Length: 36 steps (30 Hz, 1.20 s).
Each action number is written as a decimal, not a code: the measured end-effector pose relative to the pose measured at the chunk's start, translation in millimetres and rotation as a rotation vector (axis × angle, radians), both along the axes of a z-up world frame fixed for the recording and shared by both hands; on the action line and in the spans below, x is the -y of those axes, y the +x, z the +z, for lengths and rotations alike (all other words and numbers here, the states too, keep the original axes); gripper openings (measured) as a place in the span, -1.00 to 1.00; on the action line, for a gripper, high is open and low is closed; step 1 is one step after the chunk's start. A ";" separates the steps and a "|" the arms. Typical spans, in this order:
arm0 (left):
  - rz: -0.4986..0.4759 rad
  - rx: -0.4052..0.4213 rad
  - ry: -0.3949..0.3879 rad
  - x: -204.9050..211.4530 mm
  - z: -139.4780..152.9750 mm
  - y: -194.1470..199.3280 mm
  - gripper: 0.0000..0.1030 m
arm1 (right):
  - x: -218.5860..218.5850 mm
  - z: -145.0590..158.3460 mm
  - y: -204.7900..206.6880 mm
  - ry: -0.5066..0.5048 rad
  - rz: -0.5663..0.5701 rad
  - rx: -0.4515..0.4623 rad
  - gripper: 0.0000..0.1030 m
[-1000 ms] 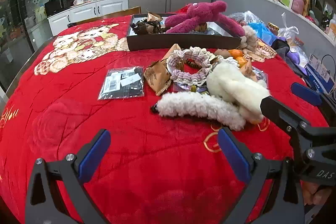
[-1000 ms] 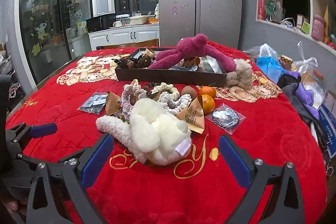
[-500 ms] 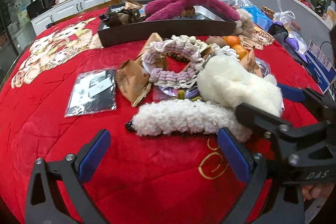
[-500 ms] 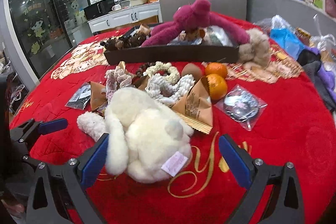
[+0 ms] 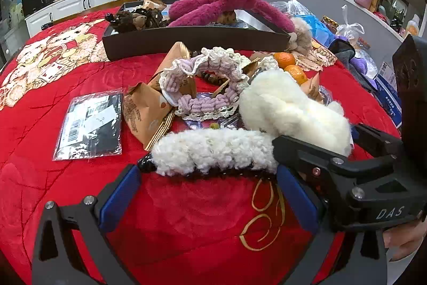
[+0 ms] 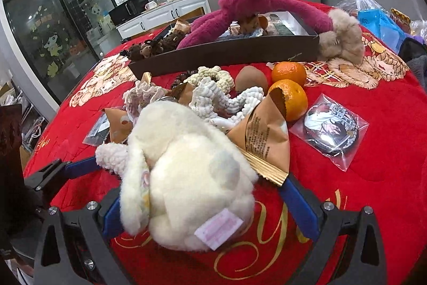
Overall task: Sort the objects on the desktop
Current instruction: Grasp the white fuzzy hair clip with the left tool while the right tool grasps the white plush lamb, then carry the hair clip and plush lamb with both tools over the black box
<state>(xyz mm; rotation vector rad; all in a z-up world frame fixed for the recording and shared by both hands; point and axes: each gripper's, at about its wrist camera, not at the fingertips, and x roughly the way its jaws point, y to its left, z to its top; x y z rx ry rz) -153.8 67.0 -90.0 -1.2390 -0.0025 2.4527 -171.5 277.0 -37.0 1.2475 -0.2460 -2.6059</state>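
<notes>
- L gripper [image 5: 206, 179]: jaws apart, either side of the fuzzy white hair clip [image 5: 213, 151] lying on red surface [image 5: 186, 215].
- R gripper [image 6: 198, 200]: jaws apart around cream plush toy [image 6: 186, 172], w/ brown tray [image 6: 224, 56] behind.

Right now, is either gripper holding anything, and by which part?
Nothing is held. The right gripper stands open around the cream plush toy; the left gripper is open before the fuzzy hair clip.
</notes>
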 end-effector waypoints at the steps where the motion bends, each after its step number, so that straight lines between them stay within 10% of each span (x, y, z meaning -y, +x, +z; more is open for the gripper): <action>1: 0.000 -0.002 0.003 -0.3 -0.1 -0.3 0.98 | 0.6 0.2 -0.5 -0.002 0.003 -0.002 0.94; 5: -0.035 -0.006 0.049 -1.8 2.3 1.6 0.63 | 0.1 3.7 1.1 -0.054 0.041 -0.012 0.45; 15: -0.019 -0.019 0.126 6.5 9.2 7.7 0.08 | -4.7 10.0 7.7 -0.062 0.006 -0.025 0.14; 36: 0.061 -0.112 0.121 38.8 42.6 41.4 0.08 | -2.2 52.9 35.7 -0.069 0.012 -0.124 0.11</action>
